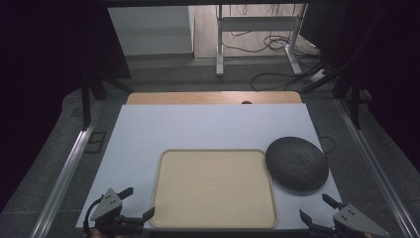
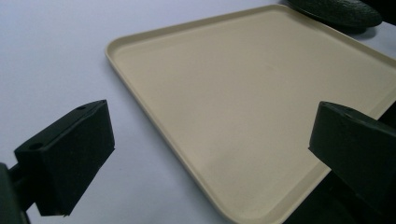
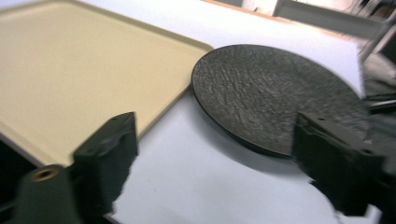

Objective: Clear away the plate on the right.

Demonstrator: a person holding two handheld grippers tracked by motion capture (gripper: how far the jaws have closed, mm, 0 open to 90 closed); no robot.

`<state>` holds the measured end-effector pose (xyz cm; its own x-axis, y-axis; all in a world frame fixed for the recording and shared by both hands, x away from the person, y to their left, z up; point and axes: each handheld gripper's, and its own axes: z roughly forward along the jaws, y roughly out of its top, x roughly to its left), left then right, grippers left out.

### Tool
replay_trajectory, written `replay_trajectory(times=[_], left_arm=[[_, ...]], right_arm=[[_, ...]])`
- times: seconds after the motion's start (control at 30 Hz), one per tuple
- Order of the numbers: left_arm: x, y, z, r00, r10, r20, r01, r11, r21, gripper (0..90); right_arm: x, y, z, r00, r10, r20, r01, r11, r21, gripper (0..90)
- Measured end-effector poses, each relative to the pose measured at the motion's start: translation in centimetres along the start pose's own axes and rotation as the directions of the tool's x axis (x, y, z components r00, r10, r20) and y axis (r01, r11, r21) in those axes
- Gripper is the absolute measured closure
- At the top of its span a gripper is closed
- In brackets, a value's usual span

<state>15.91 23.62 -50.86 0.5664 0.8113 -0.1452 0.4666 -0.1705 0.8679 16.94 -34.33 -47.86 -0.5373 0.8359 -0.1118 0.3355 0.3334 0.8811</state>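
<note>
Both claws, left (image 1: 137, 204) and right (image 1: 316, 207), gape empty; the right should straddle the plate's (image 1: 296, 162) rim just ahead, beside the tray (image 1: 214, 222).

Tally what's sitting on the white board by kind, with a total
Beige tray: 1
Dark textured plate: 1
Total: 2
</note>
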Motion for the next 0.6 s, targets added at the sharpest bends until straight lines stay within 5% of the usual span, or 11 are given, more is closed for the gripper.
replay_trajectory(times=[0.23,0.6], left_arm=[[0.0,-0.1,-0.1,0.9999,-0.004,0.013,0.004,1.0000,0.002,0.0],[-0.1,0.1,-0.1,0.9997,-0.005,0.023,0.004,1.0000,0.005,0.0]], right_arm=[[0.1,-0.3,1.0,0.9984,-0.020,-0.053,0.021,1.000,0.020,3.5],[0.3,-0.4,1.5,0.9965,-0.053,-0.064,0.056,0.997,0.054,2.1]])
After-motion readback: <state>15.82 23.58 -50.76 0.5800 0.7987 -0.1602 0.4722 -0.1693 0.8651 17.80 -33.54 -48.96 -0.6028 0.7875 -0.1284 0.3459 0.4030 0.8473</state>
